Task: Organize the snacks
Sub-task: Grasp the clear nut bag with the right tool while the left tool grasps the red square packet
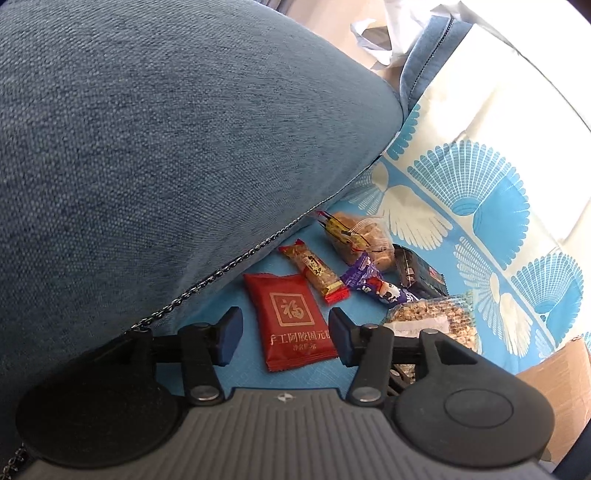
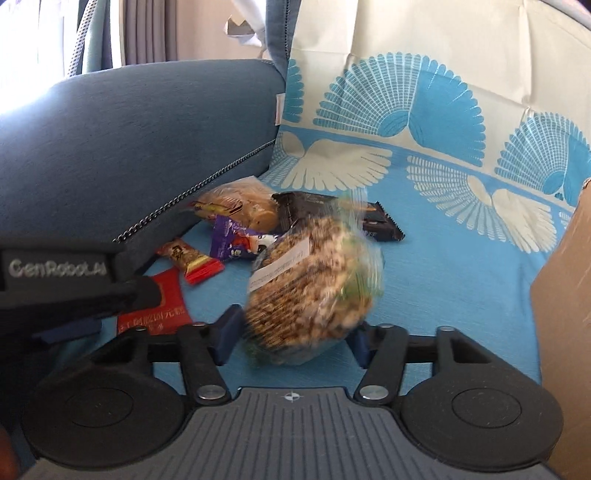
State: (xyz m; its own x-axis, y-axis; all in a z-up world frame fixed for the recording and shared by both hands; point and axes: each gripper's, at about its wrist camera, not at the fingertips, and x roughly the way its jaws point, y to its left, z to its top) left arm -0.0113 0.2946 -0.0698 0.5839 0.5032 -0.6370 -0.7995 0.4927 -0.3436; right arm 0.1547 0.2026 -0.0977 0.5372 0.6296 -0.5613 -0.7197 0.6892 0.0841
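My left gripper (image 1: pixel 285 334) is open, its blue pads on either side of a red flat packet (image 1: pixel 291 321) lying on the blue cloth. My right gripper (image 2: pixel 293 338) is shut on a clear bag of puffed grain snack (image 2: pixel 314 284), held above the cloth and blurred; the bag also shows in the left wrist view (image 1: pixel 436 321). Beyond lie a red-ended snack bar (image 1: pixel 314 271), a purple wrapper (image 1: pixel 369 280), a clear bag of brown pastries (image 1: pixel 360 236) and a dark packet (image 1: pixel 419 273). The left gripper body (image 2: pixel 55 288) shows at the left of the right wrist view.
A large blue cushion (image 1: pixel 147 147) overhangs the snacks on the left. A cardboard box (image 2: pixel 565 314) stands at the right edge. The blue and cream fan-patterned cloth (image 2: pixel 443 258) covers the seat and rises behind. Crumpled white paper (image 1: pixel 388 33) lies at the far back.
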